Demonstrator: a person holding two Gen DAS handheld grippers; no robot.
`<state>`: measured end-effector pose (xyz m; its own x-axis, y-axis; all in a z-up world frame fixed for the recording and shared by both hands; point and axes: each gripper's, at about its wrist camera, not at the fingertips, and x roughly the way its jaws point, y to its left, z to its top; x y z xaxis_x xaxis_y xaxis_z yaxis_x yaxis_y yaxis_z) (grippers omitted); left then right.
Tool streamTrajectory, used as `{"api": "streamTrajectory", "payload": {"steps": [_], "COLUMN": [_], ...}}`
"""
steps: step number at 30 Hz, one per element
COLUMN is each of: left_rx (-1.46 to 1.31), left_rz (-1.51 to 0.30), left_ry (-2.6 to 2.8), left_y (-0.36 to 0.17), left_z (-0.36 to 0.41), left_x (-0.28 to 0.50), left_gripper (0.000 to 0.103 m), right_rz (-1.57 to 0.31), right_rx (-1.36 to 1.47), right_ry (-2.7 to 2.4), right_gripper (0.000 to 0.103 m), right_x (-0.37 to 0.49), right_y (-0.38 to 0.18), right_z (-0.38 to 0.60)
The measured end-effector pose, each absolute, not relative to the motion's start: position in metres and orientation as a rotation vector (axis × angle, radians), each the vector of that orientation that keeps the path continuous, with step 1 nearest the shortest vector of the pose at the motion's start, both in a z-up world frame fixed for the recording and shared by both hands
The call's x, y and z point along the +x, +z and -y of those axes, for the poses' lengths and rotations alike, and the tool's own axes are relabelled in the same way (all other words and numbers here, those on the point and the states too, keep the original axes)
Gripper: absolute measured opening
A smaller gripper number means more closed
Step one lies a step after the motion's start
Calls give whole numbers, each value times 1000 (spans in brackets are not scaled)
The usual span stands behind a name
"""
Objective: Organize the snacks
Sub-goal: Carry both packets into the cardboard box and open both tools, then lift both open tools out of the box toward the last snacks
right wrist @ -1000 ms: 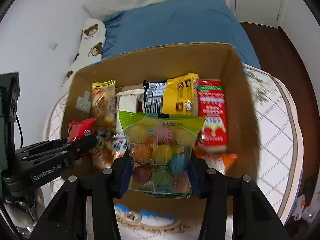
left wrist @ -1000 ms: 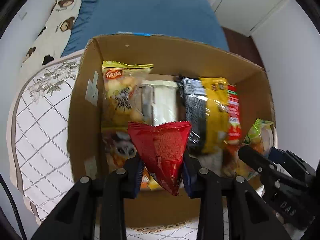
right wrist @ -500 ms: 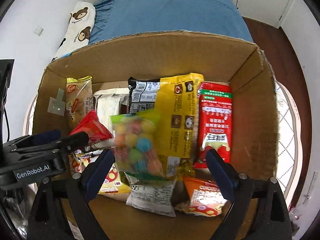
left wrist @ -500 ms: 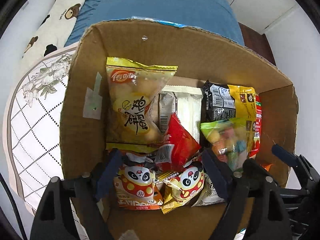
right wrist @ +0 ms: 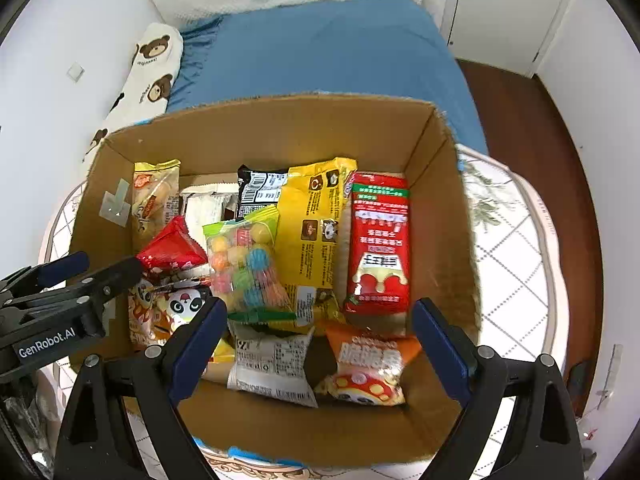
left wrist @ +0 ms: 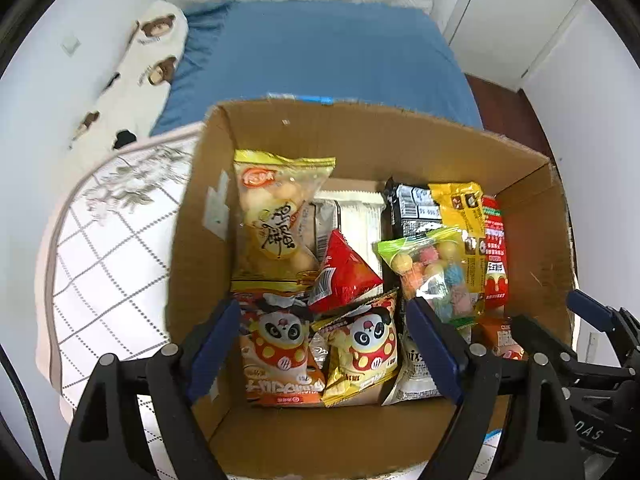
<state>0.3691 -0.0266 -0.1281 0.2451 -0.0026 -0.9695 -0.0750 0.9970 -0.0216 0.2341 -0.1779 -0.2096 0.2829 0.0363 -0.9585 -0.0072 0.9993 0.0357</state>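
Two blue-padded fingers of the left gripper [left wrist: 326, 344] stand wide apart with nothing between them, held over the near end of the cardboard box [left wrist: 384, 140] in the left wrist view. Just ahead of the gripper, between its fingers, lie two panda snack packs [left wrist: 280, 344], side by side on the box floor, and a red triangular pouch [left wrist: 344, 272] rests on their far edges. Beyond and to the left of it a yellow chip bag [left wrist: 276, 216] leans against the left wall, with white wrappers [left wrist: 356, 216] beside it. Ahead of the right finger sits a clear bag of coloured candy balls [left wrist: 436, 272], lying over a black and yellow pack [left wrist: 424, 208]. The box stands on a white checked cloth [left wrist: 108, 260], with a blue bed [left wrist: 320, 52] behind. In the right wrist view the right gripper [right wrist: 316, 344] is likewise spread wide and empty above the box's near end. Between its fingers lie a white printed packet [right wrist: 272, 364] and an orange mushroom-print pack [right wrist: 368, 364]; farther ahead is the candy bag, the yellow pack and, to the right, a red packet [right wrist: 380, 240] lying flat by the right wall.
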Motion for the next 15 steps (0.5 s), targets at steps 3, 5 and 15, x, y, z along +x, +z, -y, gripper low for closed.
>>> {"api": "streamTrajectory", "payload": {"steps": [3,5,15], "left_rx": [-56,-59,-47], "left_rz": [-1272,-1235,-1071], "left_ry": [60,60,73], "left_y": [-113,-101,-52], "left_z": [26,26,30], "left_x": [355,344,288], "left_gripper": [84,84,84], "right_rz": [-1243,-1214,-1091], "right_rx": [21,17,22], "right_ry": [25,24,38], "right_gripper": [95,95,95], "right_x": [221,212,160], "right_y": [-194,-184,-139], "right_z": [180,181,181]}}
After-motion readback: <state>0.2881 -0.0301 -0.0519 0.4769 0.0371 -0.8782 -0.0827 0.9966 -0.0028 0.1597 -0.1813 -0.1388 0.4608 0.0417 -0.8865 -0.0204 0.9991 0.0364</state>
